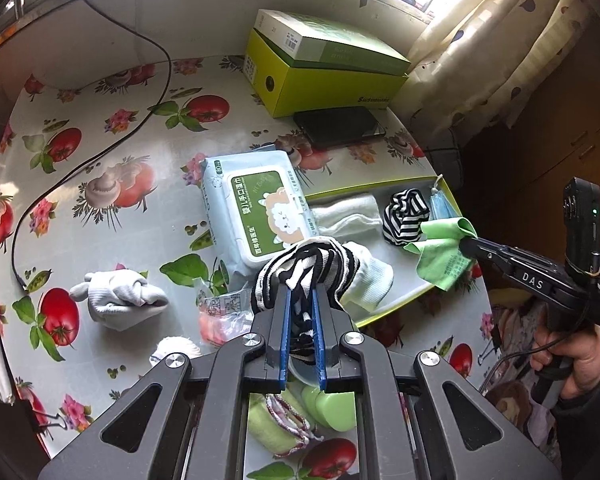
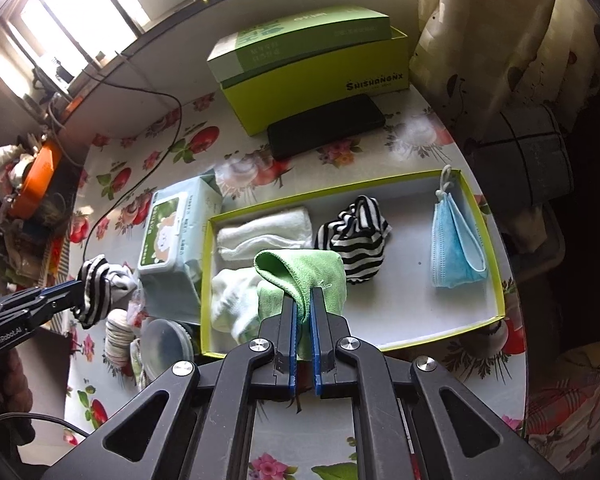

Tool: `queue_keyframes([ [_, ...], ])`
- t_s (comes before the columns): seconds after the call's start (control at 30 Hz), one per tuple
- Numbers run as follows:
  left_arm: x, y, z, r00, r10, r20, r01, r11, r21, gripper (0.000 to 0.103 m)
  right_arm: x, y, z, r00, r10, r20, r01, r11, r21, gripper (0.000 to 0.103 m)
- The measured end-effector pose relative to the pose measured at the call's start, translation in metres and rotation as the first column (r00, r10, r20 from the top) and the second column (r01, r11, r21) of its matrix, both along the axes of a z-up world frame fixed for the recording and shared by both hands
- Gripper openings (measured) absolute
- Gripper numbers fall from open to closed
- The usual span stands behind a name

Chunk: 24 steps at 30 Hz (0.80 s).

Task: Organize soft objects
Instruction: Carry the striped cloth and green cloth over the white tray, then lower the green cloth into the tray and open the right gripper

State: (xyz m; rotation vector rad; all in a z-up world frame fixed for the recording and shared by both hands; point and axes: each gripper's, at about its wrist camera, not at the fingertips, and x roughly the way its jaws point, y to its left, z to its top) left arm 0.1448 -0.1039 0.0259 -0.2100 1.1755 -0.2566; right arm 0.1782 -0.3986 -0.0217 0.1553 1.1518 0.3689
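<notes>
My left gripper [image 1: 302, 289] is shut on a black-and-white striped sock [image 1: 305, 262], held above the table beside the wipes pack [image 1: 256, 210]; the same gripper [image 2: 76, 286] shows at the left of the right wrist view. My right gripper [image 2: 305, 293] is shut on a folded green cloth [image 2: 300, 270], hanging over the shallow yellow-rimmed tray [image 2: 496, 240]; this gripper [image 1: 466, 246] enters the left wrist view from the right with the green cloth [image 1: 444, 248]. In the tray lie a white towel [image 2: 264, 232], a striped sock [image 2: 354, 240], a blue face mask [image 2: 454, 248] and a pale sock [image 2: 232, 304].
A yellow-green box [image 2: 320, 80] with a green carton on it stands at the back, a black phone [image 2: 326, 126] in front of it. A white sock [image 1: 120, 296], a plastic packet [image 1: 220, 316] and a black cable [image 1: 100, 152] lie on the flowered tablecloth. Curtains hang at the right.
</notes>
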Motion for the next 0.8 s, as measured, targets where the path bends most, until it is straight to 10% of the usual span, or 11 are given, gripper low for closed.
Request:
queue_keyframes([
  [0.8,0.030,-0.066,0.001,0.991,-0.136,-0.009,0.136,0.991,0.016,0.010,0.040,-0.066,-0.055,0.997,-0.040,-0.060,0.030,0.988,-0.153,0.006],
])
